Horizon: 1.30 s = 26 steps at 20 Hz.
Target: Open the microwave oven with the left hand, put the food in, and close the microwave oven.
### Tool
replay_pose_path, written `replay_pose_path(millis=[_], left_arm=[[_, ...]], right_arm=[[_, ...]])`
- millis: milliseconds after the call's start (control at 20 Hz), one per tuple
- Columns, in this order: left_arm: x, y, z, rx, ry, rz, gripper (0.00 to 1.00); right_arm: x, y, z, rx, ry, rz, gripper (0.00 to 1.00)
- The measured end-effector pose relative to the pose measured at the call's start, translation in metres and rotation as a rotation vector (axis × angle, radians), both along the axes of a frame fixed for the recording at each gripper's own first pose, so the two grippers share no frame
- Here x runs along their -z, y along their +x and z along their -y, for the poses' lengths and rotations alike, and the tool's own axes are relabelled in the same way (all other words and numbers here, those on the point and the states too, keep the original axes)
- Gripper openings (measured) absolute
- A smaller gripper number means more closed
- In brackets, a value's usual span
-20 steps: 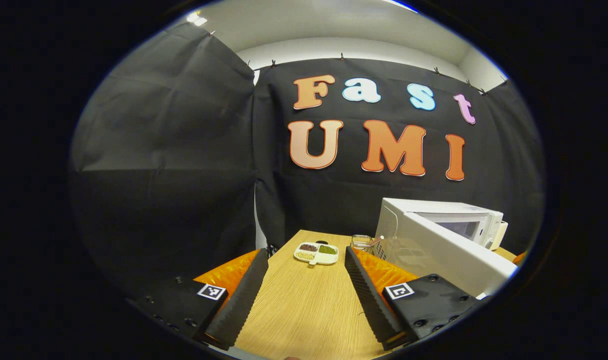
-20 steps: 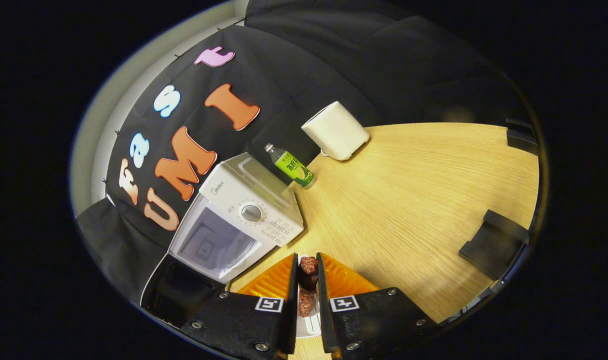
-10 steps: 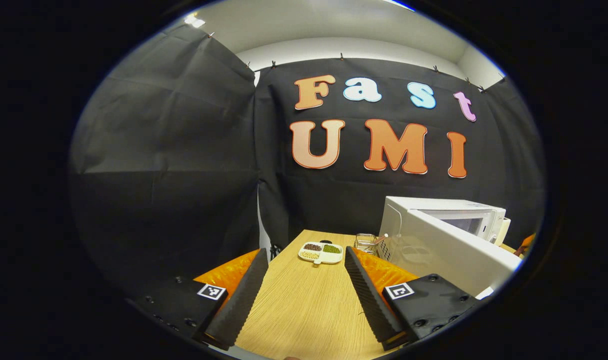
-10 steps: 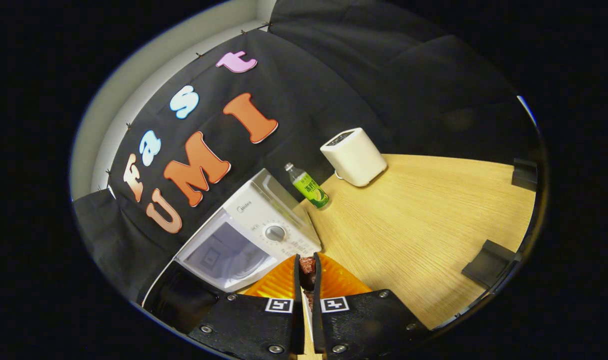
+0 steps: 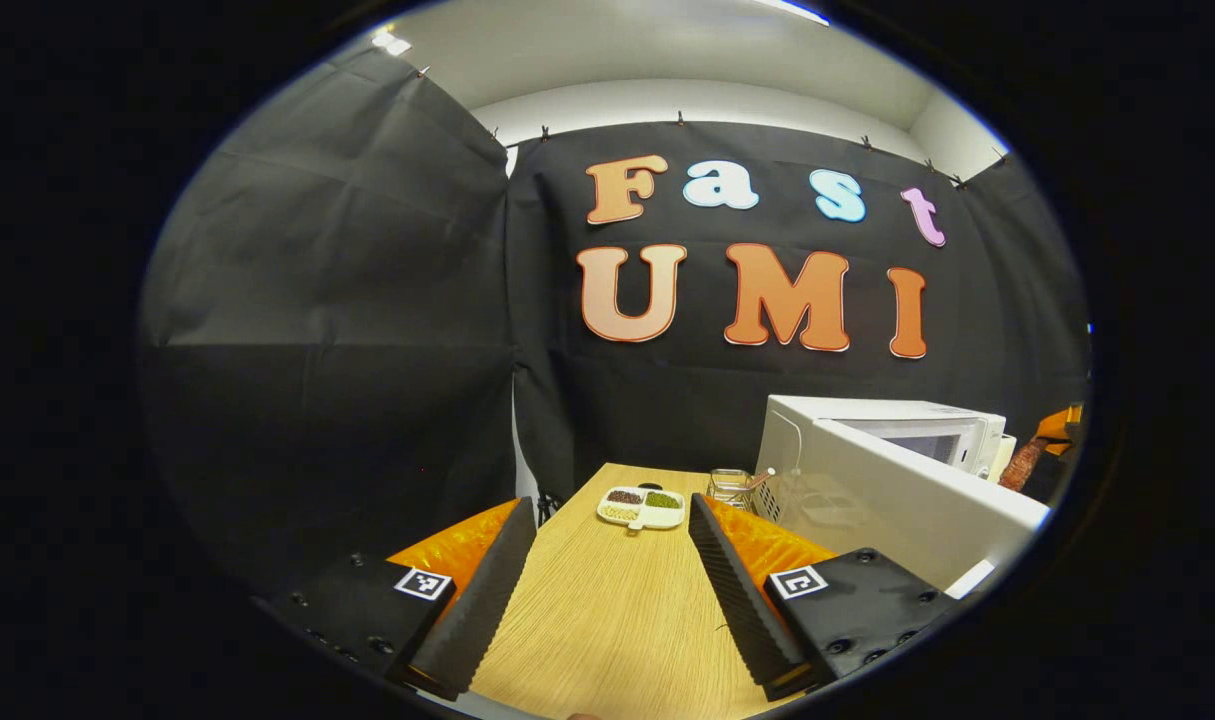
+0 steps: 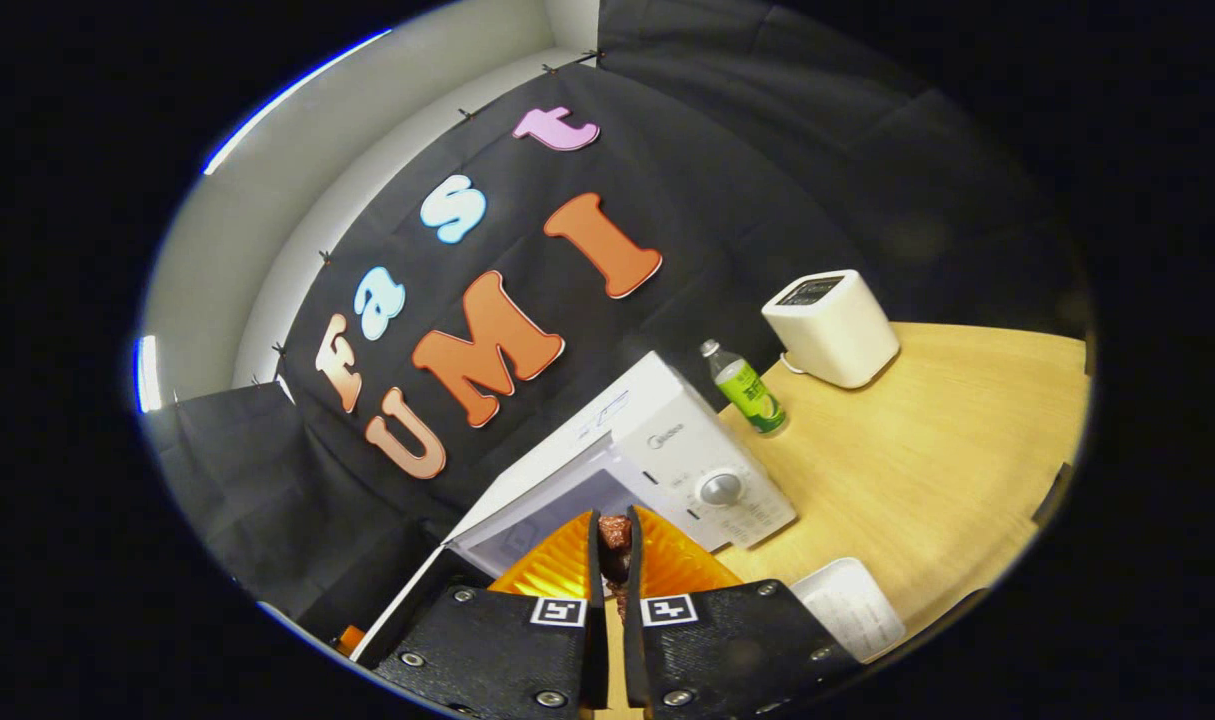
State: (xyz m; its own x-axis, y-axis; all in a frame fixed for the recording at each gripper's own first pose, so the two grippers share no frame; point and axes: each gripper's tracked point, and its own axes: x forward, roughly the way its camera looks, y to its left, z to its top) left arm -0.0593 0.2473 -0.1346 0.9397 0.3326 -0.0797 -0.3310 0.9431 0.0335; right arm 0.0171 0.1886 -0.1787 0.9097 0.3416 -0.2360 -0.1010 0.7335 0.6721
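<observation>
One microwave (image 6: 667, 450), one green bottle (image 6: 750, 392), one white box appliance (image 6: 833, 327), one divided dish (image 5: 642, 507), one glass container (image 5: 727, 486), one white tray (image 6: 849, 605), one brown food piece (image 6: 615, 535), two tools: left tool (image 5: 607, 575), right tool (image 6: 607, 590).

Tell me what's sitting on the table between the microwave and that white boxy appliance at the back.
A green bottle stands upright there, seen in the right gripper view, between the microwave and the white appliance, apart from both.

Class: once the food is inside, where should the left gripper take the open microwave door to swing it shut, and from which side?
Take the door at its free outer edge, farthest from the hinge by the microwave, coming from its outer face. It stands swung out, so that edge likely gives most leverage. The left gripper is open.
</observation>
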Motion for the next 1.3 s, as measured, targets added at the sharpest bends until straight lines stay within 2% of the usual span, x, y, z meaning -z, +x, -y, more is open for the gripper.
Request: replay_pose_path(millis=[300, 350, 550, 950, 1100, 1200, 1300], left_arm=[[0.006, 0.004, -0.003, 0.039, -0.042, -0.002, 0.99], [0.006, 0.005, -0.004, 0.043, -0.042, 0.001, 0.97], [0.008, 0.01, -0.012, 0.051, -0.047, 0.001, 0.99], [0.01, 0.014, -0.025, 0.06, -0.062, -0.002, 0.99], [0.012, 0.014, -0.027, 0.06, -0.079, 0.002, 0.97], [0.016, 0.013, -0.028, 0.063, -0.091, -0.003, 0.99], [0.018, 0.012, -0.031, 0.058, -0.094, -0.01, 0.97]], right_arm=[[0.006, 0.025, -0.085, -0.021, 0.073, 0.002, 0.06], [0.011, 0.03, -0.098, -0.024, 0.077, -0.002, 0.06], [0.043, 0.052, -0.138, -0.017, 0.07, -0.035, 0.05], [0.092, 0.113, -0.163, 0.116, 0.122, -0.032, 0.06], [0.109, 0.133, -0.172, 0.137, 0.091, -0.03, 0.05], [0.119, 0.141, -0.176, 0.14, 0.073, -0.023, 0.06], [0.133, 0.149, -0.175, 0.148, 0.08, -0.055, 0.05]])
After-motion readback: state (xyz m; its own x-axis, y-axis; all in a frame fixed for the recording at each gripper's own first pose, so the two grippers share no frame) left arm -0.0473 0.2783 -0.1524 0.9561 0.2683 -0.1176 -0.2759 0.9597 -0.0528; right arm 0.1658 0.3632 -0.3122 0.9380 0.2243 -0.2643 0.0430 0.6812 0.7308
